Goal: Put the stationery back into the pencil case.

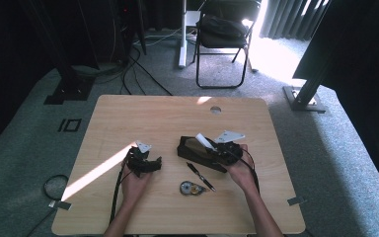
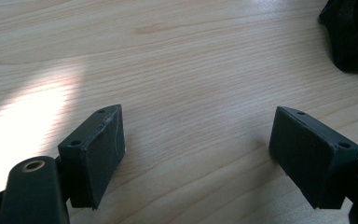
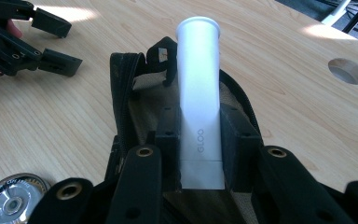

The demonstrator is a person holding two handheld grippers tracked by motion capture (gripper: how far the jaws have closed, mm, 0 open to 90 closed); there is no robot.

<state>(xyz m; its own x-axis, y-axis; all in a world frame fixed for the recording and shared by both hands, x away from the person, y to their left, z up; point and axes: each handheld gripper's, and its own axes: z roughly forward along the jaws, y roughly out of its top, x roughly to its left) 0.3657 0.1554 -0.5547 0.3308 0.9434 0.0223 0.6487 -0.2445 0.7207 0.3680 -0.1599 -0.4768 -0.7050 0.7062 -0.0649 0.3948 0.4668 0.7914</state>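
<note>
A white glue stick is being gripped by the right tool above an open black pouch on the desk — the smooth tube risks slipping or catching the zipper edge. The left tool is being held released, nearby.

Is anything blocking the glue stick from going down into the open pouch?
Nothing visible does. The right hand-held gripper holds the glue stick right over the pouch, whose zipper is open; the inside below looks clear.
</note>
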